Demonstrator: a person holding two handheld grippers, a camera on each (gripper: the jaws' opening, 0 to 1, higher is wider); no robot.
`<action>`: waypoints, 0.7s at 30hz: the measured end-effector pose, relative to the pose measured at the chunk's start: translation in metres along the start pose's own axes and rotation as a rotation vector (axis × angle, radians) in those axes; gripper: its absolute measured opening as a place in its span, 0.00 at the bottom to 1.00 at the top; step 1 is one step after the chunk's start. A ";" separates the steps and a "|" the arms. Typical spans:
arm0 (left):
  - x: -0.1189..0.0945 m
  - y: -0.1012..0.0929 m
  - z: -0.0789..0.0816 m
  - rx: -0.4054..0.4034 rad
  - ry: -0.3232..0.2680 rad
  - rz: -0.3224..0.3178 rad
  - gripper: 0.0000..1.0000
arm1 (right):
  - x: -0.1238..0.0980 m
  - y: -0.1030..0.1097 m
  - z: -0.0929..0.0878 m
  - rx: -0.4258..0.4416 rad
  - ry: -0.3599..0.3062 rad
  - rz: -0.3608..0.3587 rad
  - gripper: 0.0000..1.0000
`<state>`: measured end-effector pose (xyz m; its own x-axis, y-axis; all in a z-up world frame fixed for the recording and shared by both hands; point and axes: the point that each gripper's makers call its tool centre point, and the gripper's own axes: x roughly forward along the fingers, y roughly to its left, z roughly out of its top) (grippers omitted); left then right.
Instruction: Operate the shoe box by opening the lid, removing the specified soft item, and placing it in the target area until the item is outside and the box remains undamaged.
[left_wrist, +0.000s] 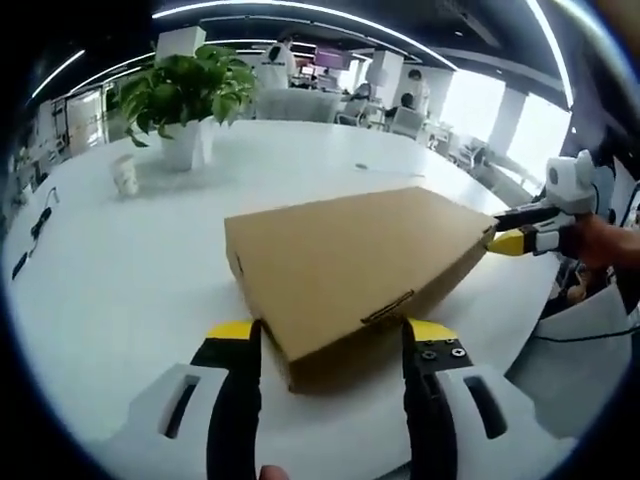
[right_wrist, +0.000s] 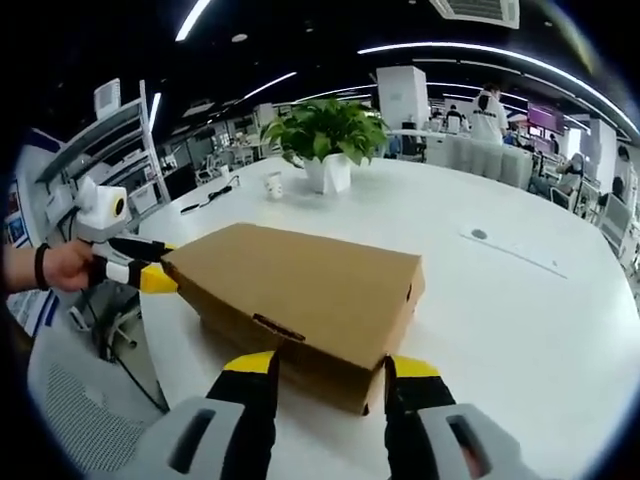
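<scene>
Between the open jaws of the left gripper (left_wrist: 332, 340) sits one corner of the shoe box (left_wrist: 360, 265), flat on the white surface (left_wrist: 130, 290). Same for the right gripper (right_wrist: 328, 368), jaws wide around the far end. Best to lift the lid (right_wrist: 300, 275) slowly, evenly, without crushing cardboard. Lid down, so cannot tell what lies inside. Beyond the jaws, a potted plant (left_wrist: 185, 95) and a small cup (left_wrist: 125, 175).

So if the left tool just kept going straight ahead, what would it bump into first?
Most likely the cardboard shoe box. The left tool is open, its jaws either side of the box's near corner, so the box sits right in its path. Exactly how close is hard to tell.
</scene>
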<state>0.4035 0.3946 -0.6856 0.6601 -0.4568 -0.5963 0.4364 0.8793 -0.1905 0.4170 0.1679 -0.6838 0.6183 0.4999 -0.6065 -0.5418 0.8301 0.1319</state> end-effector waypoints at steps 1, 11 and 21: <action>-0.001 0.000 0.001 0.000 -0.003 -0.002 0.54 | -0.001 0.000 0.001 0.000 -0.003 -0.001 0.39; -0.011 -0.003 0.015 -0.005 -0.041 -0.010 0.53 | -0.009 -0.002 0.019 0.019 -0.049 -0.004 0.38; -0.016 0.000 0.032 0.061 -0.075 -0.032 0.51 | -0.015 -0.005 0.040 0.018 -0.101 -0.026 0.38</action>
<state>0.4126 0.3971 -0.6509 0.6882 -0.4949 -0.5305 0.4927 0.8556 -0.1591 0.4335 0.1664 -0.6439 0.6866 0.5000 -0.5279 -0.5150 0.8469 0.1323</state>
